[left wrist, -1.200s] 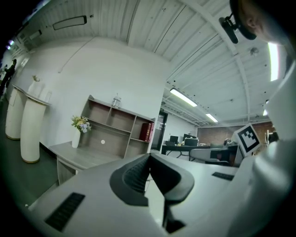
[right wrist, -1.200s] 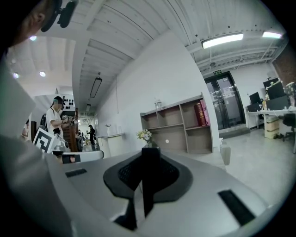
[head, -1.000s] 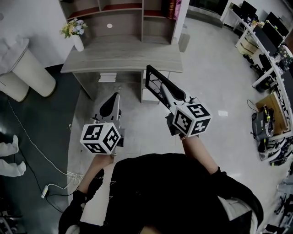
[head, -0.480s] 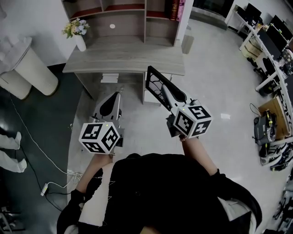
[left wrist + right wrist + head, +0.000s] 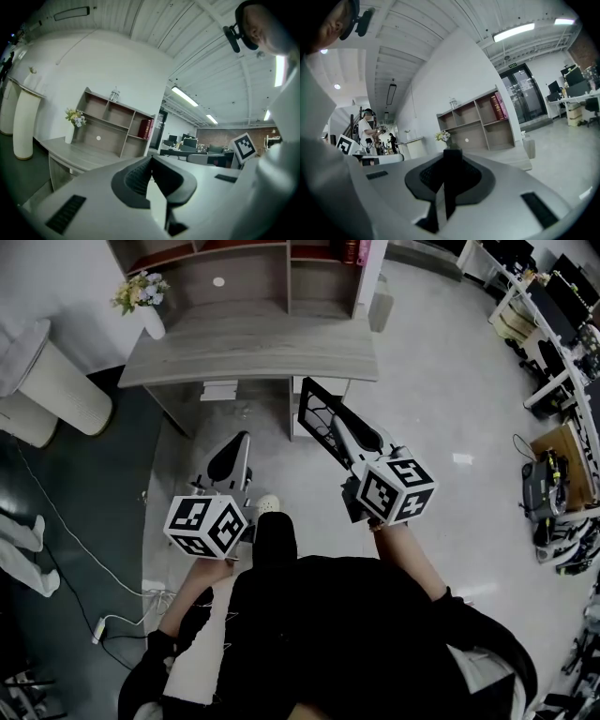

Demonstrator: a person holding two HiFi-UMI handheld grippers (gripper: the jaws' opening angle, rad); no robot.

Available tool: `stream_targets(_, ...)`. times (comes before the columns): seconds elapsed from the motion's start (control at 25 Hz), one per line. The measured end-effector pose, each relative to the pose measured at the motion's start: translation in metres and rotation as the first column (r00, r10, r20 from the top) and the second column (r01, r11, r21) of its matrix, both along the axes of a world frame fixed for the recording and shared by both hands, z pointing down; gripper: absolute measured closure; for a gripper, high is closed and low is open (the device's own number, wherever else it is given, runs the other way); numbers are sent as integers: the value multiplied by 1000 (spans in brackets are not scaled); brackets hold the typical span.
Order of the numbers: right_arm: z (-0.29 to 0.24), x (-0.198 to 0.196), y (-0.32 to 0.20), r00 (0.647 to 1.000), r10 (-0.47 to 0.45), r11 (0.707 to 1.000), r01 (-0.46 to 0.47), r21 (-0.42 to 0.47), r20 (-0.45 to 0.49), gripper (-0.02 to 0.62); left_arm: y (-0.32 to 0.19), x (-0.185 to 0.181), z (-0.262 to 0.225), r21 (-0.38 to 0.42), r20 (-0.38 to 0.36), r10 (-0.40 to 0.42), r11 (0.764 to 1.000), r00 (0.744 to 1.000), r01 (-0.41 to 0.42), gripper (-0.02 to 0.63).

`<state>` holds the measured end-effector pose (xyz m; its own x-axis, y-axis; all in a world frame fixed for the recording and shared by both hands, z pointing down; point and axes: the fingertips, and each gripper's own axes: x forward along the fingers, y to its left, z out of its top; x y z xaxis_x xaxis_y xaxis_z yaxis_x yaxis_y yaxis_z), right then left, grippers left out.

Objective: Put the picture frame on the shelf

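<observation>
Snugly, right hand-held gripper (image 5: pixel 337 424) on picture frame (image 5: pixel 311 405)

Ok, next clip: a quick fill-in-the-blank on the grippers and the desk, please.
The right gripper grips the picture frame; the left gripper holds ____.
In the head view, the vase of flowers stands at the ____ end of the desk.
The red books stand at the ____ end of the shelf.
Missing: nothing; left; right.
</observation>
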<state>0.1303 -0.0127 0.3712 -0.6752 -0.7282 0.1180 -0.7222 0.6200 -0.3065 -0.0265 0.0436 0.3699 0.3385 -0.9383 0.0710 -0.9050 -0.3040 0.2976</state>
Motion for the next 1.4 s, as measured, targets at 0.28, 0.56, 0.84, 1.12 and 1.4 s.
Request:
stream_targets(0.28, 3, -14, -28, 1000, 11, 1000, -11, 1, -22, 554, -36, -14, 3, 8, -8, 20, 1000, 1000, -20, 594)
stream_targets(0.56, -3, -34, -76, 999, 38, 999, -37, 9, -19, 554, -86, -34, 1, 5, -13, 52, 999, 999, -52, 594)
stream_targets(0.84, -2, -53, -130, 996, 83, 997, -83, -6, -12, 554, -141, -67, -3, 23, -33, 44, 999, 999, -43, 594)
stream_targets(1.12, -15, -67, -170, 989, 144, 989, -145, 9, 17, 554, -184, -101, -20, 50, -16, 44, 998, 999, -43, 594)
stream_targets(1.4, -35, -74, -200, 976, 213, 976, -214, 25, 54, 554, -220, -122, -32, 44, -48, 91, 995, 995, -89, 594)
